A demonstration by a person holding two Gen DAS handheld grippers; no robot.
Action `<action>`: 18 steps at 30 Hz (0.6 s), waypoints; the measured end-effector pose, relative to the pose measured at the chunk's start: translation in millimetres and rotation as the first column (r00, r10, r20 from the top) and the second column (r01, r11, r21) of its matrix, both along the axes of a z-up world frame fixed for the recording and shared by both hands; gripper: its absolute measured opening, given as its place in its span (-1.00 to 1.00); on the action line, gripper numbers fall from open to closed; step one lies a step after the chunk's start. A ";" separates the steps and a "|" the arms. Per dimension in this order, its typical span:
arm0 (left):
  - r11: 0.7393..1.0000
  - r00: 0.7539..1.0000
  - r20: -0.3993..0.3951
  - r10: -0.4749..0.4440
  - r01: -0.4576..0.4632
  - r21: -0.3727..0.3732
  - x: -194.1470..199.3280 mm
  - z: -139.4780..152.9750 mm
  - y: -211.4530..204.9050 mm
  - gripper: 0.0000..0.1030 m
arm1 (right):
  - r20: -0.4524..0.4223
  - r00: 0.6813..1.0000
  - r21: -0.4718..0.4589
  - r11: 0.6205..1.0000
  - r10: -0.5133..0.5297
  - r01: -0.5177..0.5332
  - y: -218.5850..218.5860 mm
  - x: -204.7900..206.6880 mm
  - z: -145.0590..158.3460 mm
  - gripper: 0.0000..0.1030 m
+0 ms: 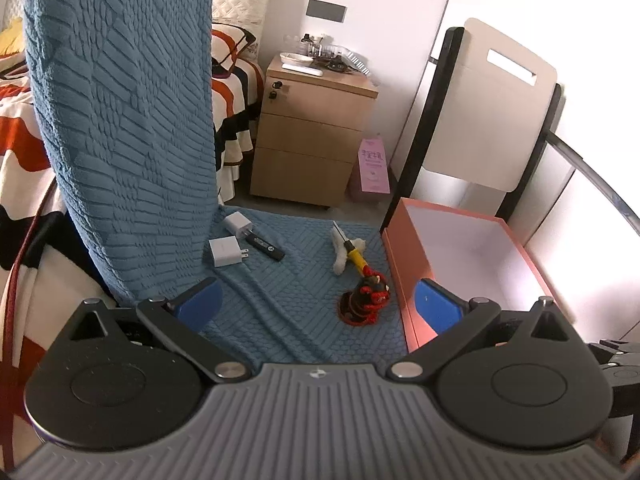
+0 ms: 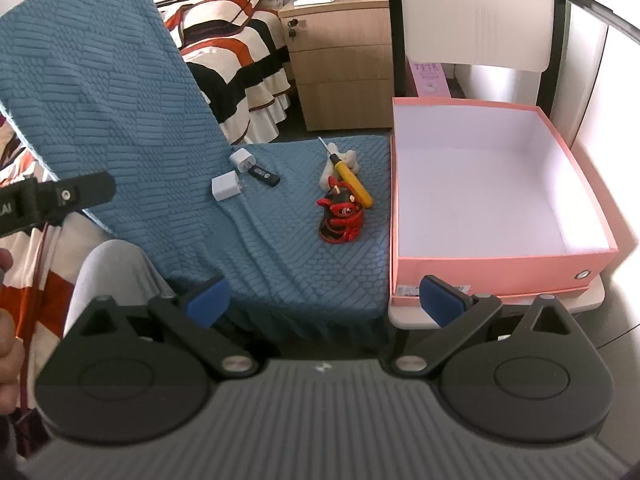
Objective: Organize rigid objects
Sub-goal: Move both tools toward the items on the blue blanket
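On the blue textured cover (image 2: 280,240) of a chair seat lie two white charger plugs (image 1: 227,251) (image 2: 226,187), a black stick-shaped device (image 1: 265,245) (image 2: 264,175), a yellow-handled screwdriver (image 1: 357,258) (image 2: 352,180) on a white fluffy piece (image 1: 340,258), and a red-and-black figurine (image 1: 368,298) (image 2: 340,216). An empty pink box (image 1: 404,280) (image 2: 500,258) with a white inside stands to the right of the seat. My left gripper (image 1: 318,306) is open and empty above the seat's near part. My right gripper (image 2: 326,302) is open and empty before the seat's front edge.
The blue-covered chair back (image 1: 120,120) rises at the left. A wooden drawer cabinet (image 1: 308,136) (image 2: 340,60) with clutter on top stands behind, next to a striped bed (image 2: 232,60). A pink carton (image 1: 372,168) and a white chair back (image 1: 492,120) are behind the box.
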State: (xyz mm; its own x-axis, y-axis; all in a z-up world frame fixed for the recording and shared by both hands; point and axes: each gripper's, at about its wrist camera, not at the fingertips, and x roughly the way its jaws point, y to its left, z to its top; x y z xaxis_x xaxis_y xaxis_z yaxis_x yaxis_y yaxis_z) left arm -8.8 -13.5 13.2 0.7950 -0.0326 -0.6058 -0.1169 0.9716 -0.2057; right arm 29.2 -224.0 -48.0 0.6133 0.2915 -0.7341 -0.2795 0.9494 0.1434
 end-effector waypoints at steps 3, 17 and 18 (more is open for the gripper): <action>1.000 1.000 0.000 0.000 0.000 -0.006 -4.9 -1.6 1.1 1.00 | 0.005 1.000 0.000 1.000 0.000 0.000 -0.6 -3.4 0.6 1.00; 1.000 1.000 -0.010 -0.001 0.001 0.028 -15.5 -23.9 1.6 1.00 | 0.019 0.999 0.030 0.999 -0.029 0.029 -0.6 -20.3 -15.6 1.00; 0.999 1.000 -0.016 -0.001 0.002 0.035 -14.4 -26.9 2.4 1.00 | 0.026 0.999 0.030 0.999 -0.032 0.031 -0.5 -21.3 -16.6 1.00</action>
